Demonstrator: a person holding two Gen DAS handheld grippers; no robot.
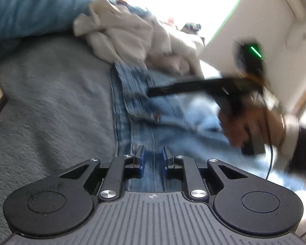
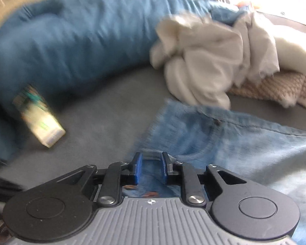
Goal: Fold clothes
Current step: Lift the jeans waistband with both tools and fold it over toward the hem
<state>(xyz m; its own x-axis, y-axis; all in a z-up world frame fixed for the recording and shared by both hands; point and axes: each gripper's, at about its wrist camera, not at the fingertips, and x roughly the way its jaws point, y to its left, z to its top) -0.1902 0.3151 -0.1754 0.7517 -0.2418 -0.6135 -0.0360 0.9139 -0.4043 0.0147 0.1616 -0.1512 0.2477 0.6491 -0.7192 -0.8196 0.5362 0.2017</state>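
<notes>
Left wrist: left hand-held gripper (image 1: 153,159) tilted down, slightly parted | right hand-held gripper (image 2: 150,166) likewise | over jeans (image 1: 144,110)

Both wrist cams close, angled down; share jeans (image 1: 144,110), grey bed (image 2: 104,110).

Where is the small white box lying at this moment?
In the right wrist view the small white box lies at the left on the grey blanket, against the foot of the blue pillow, apart from the jeans.
</notes>
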